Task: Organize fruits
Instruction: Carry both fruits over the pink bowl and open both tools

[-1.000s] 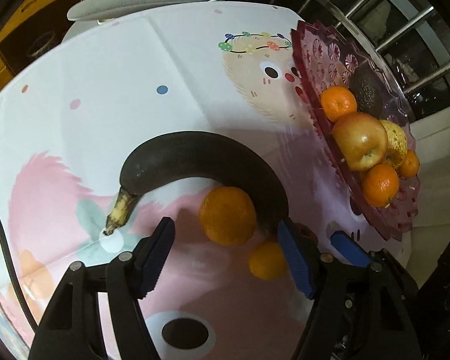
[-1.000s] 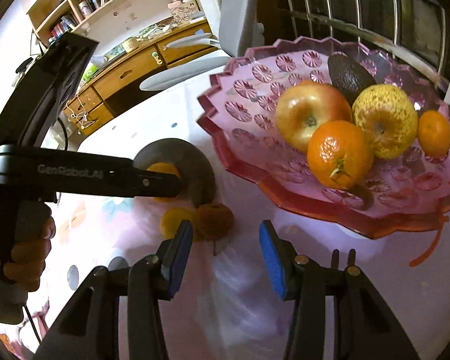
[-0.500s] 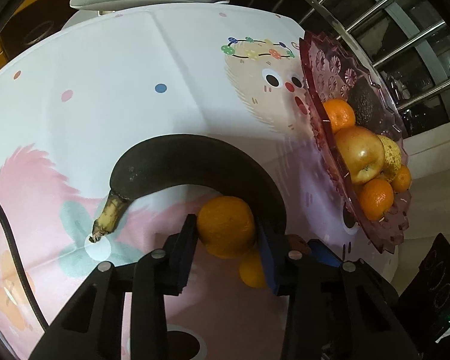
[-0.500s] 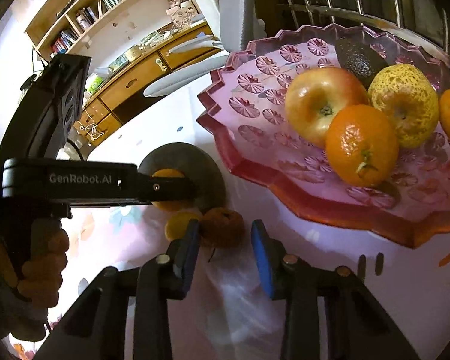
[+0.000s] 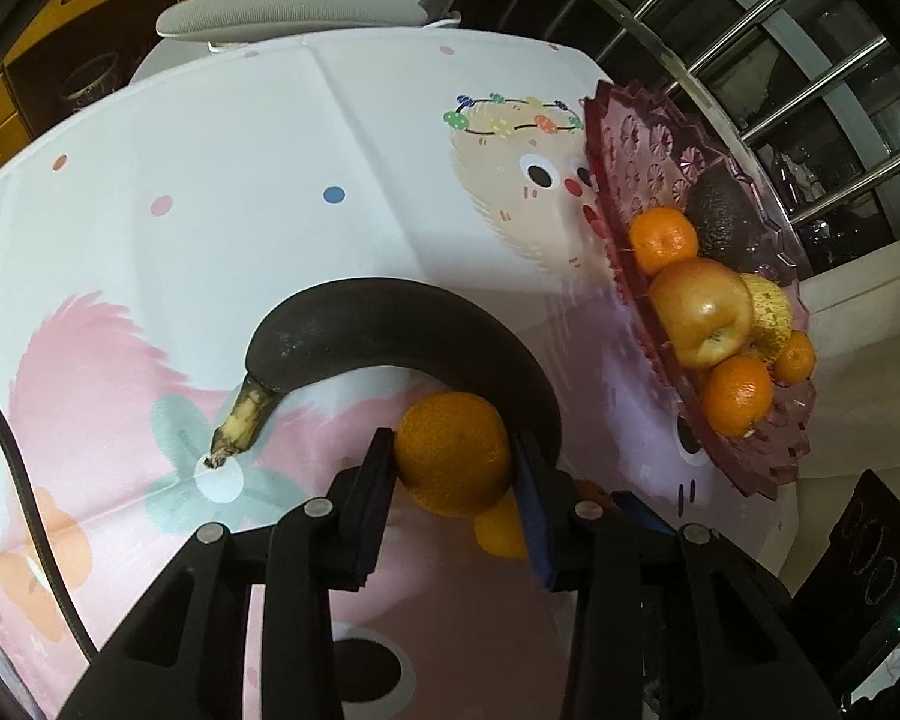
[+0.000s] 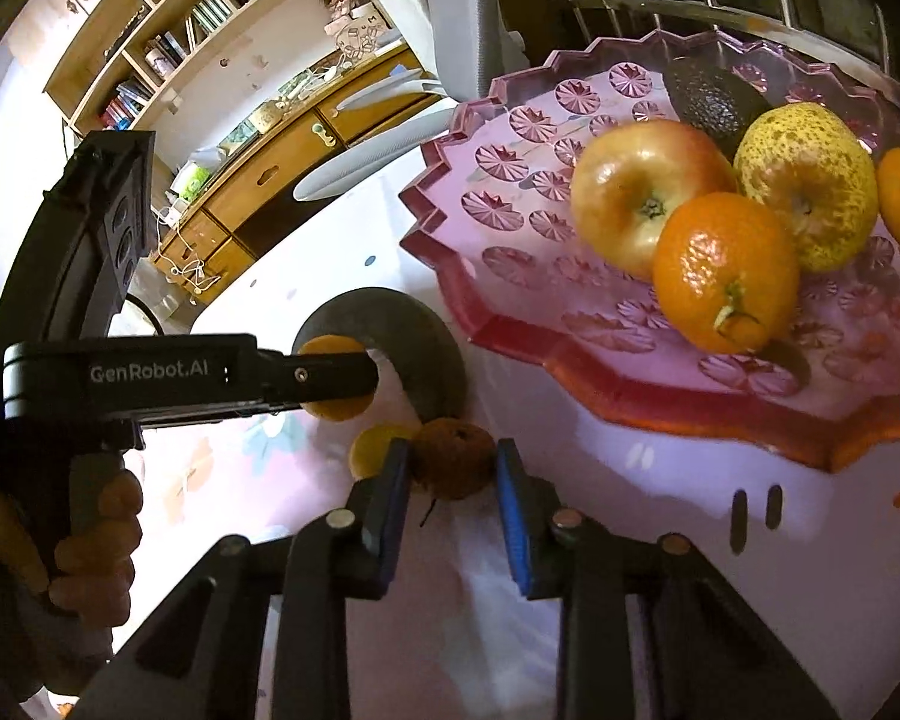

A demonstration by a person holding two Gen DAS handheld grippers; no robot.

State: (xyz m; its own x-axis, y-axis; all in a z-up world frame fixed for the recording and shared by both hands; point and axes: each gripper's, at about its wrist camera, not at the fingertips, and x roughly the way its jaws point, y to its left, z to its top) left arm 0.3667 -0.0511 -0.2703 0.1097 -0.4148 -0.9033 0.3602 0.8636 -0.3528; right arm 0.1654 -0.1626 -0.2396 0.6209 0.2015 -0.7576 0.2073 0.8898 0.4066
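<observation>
My left gripper [image 5: 453,468] is shut on a large orange [image 5: 452,452] that lies inside the curve of a blackened banana [image 5: 402,330]. A smaller orange [image 5: 498,531] lies just below it. My right gripper [image 6: 453,471] is shut on a small brown round fruit [image 6: 453,457] on the tablecloth, next to the smaller orange [image 6: 369,447] and the banana [image 6: 414,342]. The left gripper [image 6: 336,375] with its orange shows at left in the right wrist view. The pink glass fruit bowl [image 6: 510,180] holds an apple [image 6: 639,195], oranges, a spotted pear and an avocado.
The bowl [image 5: 636,138] stands at the table's right edge, close to the railing [image 5: 780,60]. A grey chair [image 5: 294,15] sits behind the table. Wooden drawers and shelves [image 6: 258,180] lie beyond. A black cable [image 5: 24,516] runs along the left.
Both grippers moved forward and closed: the left on the large orange, the right on the brown fruit.
</observation>
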